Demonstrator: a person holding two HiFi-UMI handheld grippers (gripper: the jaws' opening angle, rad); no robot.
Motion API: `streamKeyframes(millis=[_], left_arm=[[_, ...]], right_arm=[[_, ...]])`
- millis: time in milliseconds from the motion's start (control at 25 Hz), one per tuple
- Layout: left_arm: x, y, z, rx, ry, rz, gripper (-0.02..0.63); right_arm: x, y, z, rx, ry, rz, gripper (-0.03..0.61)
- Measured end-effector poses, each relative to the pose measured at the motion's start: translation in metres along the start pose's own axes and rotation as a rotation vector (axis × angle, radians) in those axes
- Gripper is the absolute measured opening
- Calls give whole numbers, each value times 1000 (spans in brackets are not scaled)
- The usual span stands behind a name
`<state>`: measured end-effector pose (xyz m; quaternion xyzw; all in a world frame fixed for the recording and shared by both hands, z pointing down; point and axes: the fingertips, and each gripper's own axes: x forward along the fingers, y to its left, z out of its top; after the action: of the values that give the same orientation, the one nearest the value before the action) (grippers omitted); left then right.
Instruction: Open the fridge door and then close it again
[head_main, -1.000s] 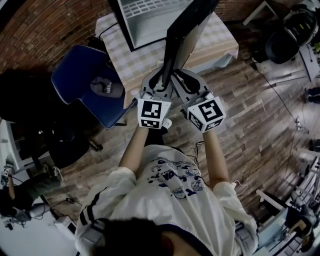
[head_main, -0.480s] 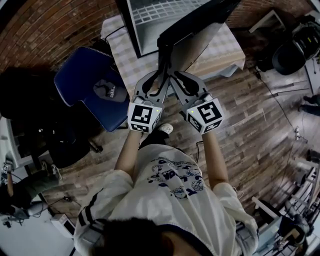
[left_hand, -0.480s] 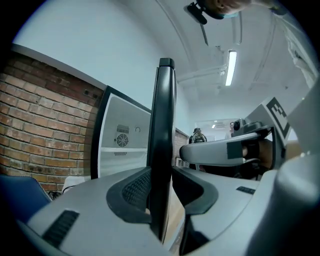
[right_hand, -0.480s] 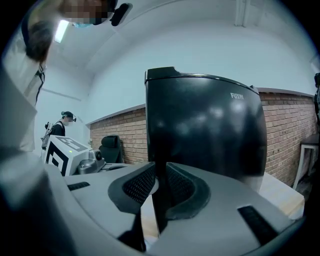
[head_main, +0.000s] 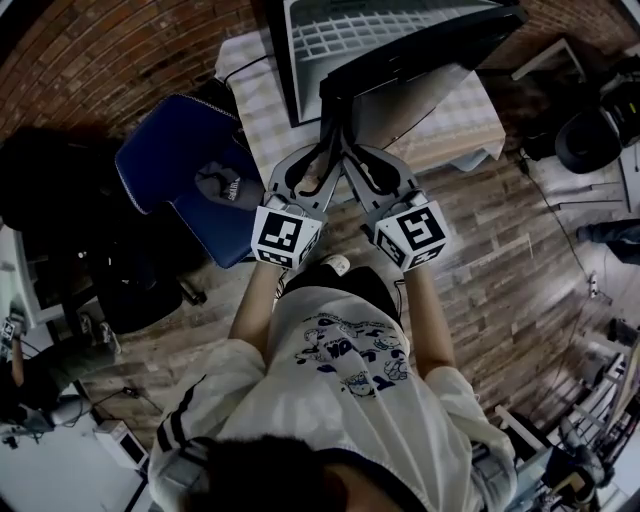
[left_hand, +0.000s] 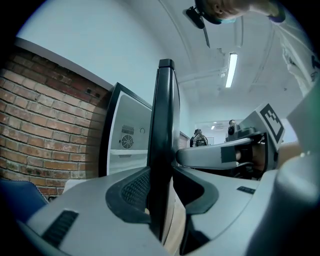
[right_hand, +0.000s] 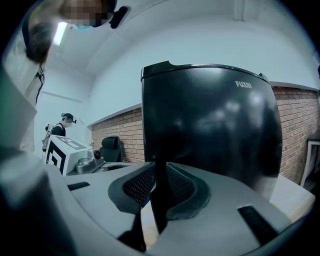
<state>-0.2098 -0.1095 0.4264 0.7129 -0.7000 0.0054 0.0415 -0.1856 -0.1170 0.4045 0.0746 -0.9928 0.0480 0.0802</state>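
Note:
The black fridge door (head_main: 420, 60) stands part open in front of the white fridge interior (head_main: 380, 30), which sits on a checked table. Both grippers meet at the door's free edge. My left gripper (head_main: 328, 140) has that edge between its pads and has just been easing its jaws wider. In the left gripper view the door (left_hand: 165, 125) fills the gap of the left gripper (left_hand: 162, 200). From the other side my right gripper (head_main: 347, 142) clamps the same edge. In the right gripper view the glossy door front (right_hand: 210, 125) rises above the right gripper (right_hand: 157, 195).
A blue chair (head_main: 170, 160) with a dark cap (head_main: 222, 185) stands left of the table (head_main: 465, 110). Black bags (head_main: 590, 130) lie at the right on the wooden floor. A brick wall (left_hand: 45, 120) runs behind the fridge. Another person's legs show at the lower left.
The door has swung in toward the fridge body, with both grippers moving along on its free edge. The white interior now shows less widely behind it.

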Motion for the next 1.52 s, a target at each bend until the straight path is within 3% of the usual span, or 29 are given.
streamKeyframes(millis=[440,1120,1520], left_arm=[[11,22,1,-17,-5,41,156],[31,84,4,-56,18,315,158],[42,106,7,-60,15,424,156]], right_arm=[[18,-12,-1,33,-5,14,80],[54,-30,10,59,-7,179,80],[72,-35,12,56,2,258,80]])
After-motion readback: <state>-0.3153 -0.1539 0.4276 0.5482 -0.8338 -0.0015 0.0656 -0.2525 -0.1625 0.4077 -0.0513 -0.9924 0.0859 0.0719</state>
